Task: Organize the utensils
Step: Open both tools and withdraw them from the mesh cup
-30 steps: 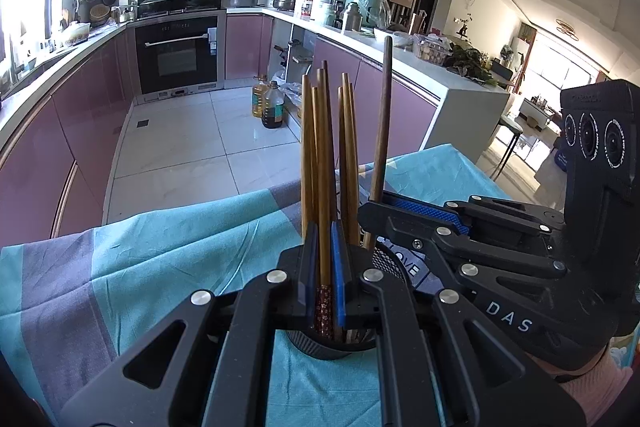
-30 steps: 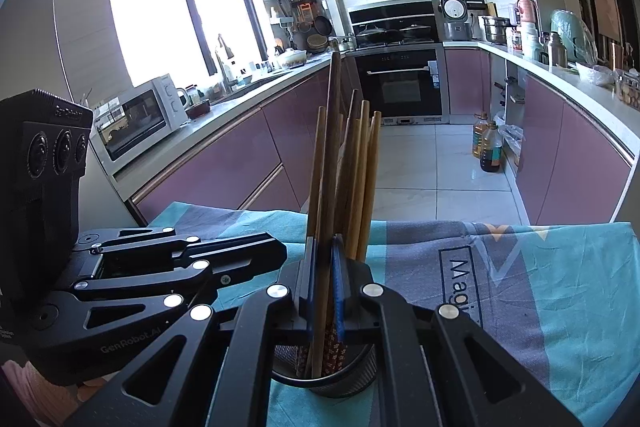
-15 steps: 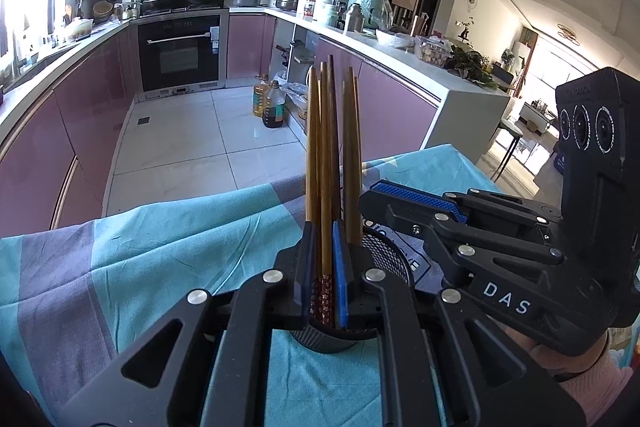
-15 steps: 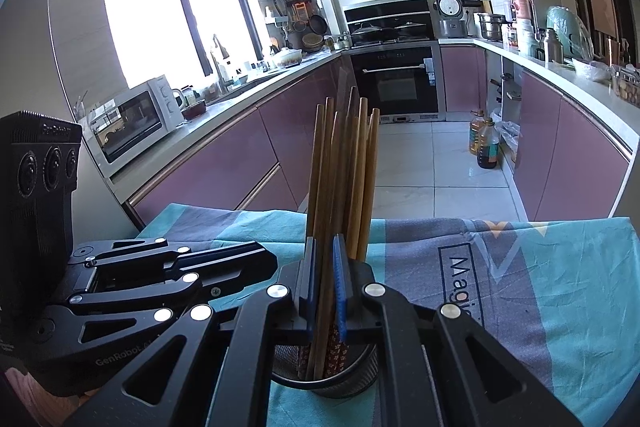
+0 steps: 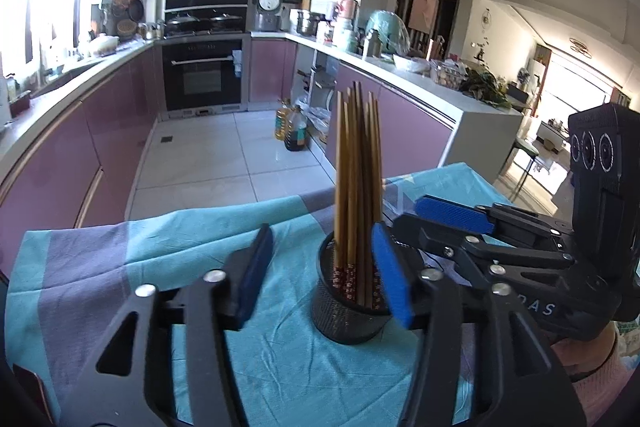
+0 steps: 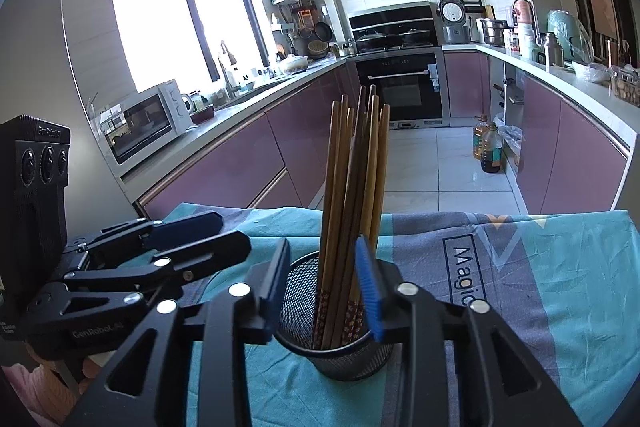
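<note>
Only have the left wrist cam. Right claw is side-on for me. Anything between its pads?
Observer: Yes. The right wrist view shows the chopsticks standing between the right claw pads. Its jaws are opening, and the sticks sit in the mesh cup.
Operator: Any print on the cloth on that side?
Observer: A boxed word beginning "Magic" on the tablecloth, to the right of the cup.
Operator: Any appliance on the window-side counter?
Observer: A white microwave, below the window.
</note>
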Demonstrator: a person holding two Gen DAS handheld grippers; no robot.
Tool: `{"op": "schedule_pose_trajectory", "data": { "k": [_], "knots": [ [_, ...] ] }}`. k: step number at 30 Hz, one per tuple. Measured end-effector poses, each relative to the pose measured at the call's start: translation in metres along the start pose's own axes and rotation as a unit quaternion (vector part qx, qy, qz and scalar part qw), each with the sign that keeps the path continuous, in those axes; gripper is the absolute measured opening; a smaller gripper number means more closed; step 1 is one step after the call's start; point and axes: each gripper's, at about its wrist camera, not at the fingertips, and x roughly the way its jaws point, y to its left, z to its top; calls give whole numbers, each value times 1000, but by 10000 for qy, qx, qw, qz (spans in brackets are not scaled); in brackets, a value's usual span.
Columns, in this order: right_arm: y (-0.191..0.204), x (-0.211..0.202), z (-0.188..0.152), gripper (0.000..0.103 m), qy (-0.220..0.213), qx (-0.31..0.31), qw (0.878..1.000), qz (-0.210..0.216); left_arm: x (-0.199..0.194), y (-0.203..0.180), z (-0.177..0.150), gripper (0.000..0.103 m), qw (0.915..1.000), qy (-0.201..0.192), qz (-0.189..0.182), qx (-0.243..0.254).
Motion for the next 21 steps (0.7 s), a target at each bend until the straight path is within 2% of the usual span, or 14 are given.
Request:
{"op": "schedule_pose_trajectory", "data": {
  "k": [2,4,6,7,11,17,21],
  "knots": [
    [1,-5,-2,50,-75,-13,10000,-26,-9,2,-3,80,9998,-138,123,-5],
    [2,-8,-4,57,-108,4,9999,22,-19,5,-6,89,9993,-266,242,-35],
    [2,-13,-7,63,-174,5,9998,50,-28,10,-10,93,9987,-374,342,-73],
    [2,-15,-8,70,-210,2,9998,48,-32,11,-12,97,9984,-408,377,-86],
    [4,-24,-14,82,-335,-48,9994,32,-50,21,-24,97,9967,-551,580,-121],
    [16,-32,-24,96,-487,-282,9983,-119,-72,34,-42,97,9933,-697,899,-176],
    [23,-38,-33,96,-633,-374,9971,-219,-85,41,-52,97,9892,-898,1123,-269]
  ]
}}
